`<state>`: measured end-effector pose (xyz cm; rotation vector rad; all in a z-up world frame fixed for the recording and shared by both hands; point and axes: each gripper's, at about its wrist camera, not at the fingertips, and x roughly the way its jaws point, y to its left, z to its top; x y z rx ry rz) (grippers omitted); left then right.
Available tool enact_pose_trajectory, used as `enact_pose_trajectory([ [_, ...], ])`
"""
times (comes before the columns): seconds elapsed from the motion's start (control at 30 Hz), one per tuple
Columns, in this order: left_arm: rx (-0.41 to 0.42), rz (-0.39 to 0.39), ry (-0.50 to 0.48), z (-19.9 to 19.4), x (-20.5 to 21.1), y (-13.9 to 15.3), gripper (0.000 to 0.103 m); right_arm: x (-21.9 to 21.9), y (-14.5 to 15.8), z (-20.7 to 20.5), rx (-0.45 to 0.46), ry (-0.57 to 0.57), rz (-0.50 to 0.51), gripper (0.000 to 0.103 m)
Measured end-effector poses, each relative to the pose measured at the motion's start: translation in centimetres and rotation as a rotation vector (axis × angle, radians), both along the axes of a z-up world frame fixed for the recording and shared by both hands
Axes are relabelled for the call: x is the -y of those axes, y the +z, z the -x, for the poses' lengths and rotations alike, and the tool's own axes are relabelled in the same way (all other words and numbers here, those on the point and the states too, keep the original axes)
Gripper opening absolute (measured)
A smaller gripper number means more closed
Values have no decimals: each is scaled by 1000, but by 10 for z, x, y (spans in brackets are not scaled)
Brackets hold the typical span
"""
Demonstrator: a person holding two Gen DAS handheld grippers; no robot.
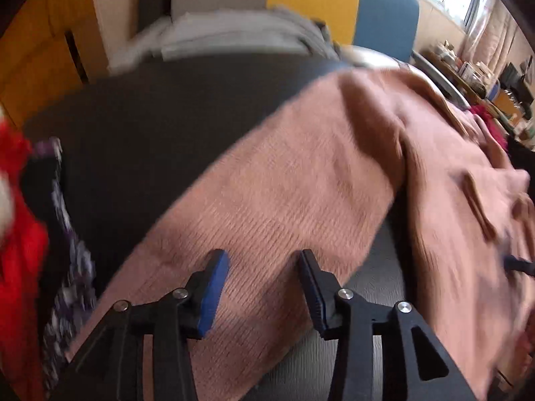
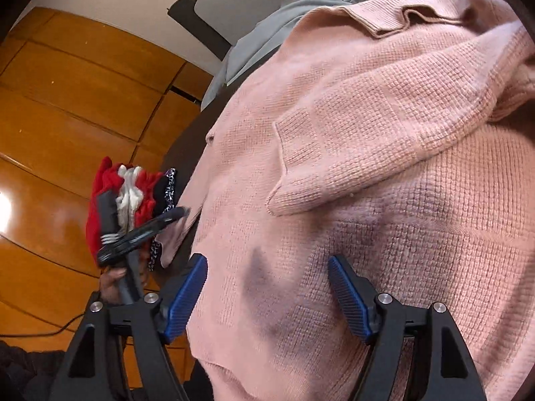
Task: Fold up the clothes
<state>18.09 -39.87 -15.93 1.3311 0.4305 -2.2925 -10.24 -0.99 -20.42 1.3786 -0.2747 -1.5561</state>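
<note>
A pink knit sweater lies spread across the dark tabletop. My left gripper hangs just above a long flat part of it, jaws open, with nothing pinched between the blue pads. In the right wrist view the sweater fills the frame, its collar at the top and a cuff folded onto the body. My right gripper stands open over the lower body, with the knit beneath the gap and no cloth gripped. The left gripper shows at the sweater's left edge, held by a hand.
Red and white clothes and a purple patterned piece sit at the table's left end. A grey garment pile lies at the far side. Wooden floor runs beyond the table edge. Yellow and blue seat backs stand behind.
</note>
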Motion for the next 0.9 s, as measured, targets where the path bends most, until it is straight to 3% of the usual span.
enact_pose_trajectory([
  [0.07, 10, 36, 26, 17, 5, -2, 40, 0, 0, 1, 1, 1, -1, 76],
  [0.27, 32, 18, 177, 64, 64, -10, 39, 5, -3, 1, -8, 35, 1, 79],
  [0.57, 178, 75, 390, 103, 167, -9, 40, 19, -1, -8, -58, 105, 23, 101],
  [0.77, 133, 95, 521, 90, 171, 20, 32, 27, -3, -11, -98, 142, 44, 103],
  [0.83, 40, 118, 510, 81, 146, 40, 29, 25, -4, -10, -99, 149, 61, 103],
  [0.9, -68, 100, 415, 83, 106, 54, 30, 24, -4, -11, -113, 156, 68, 103],
])
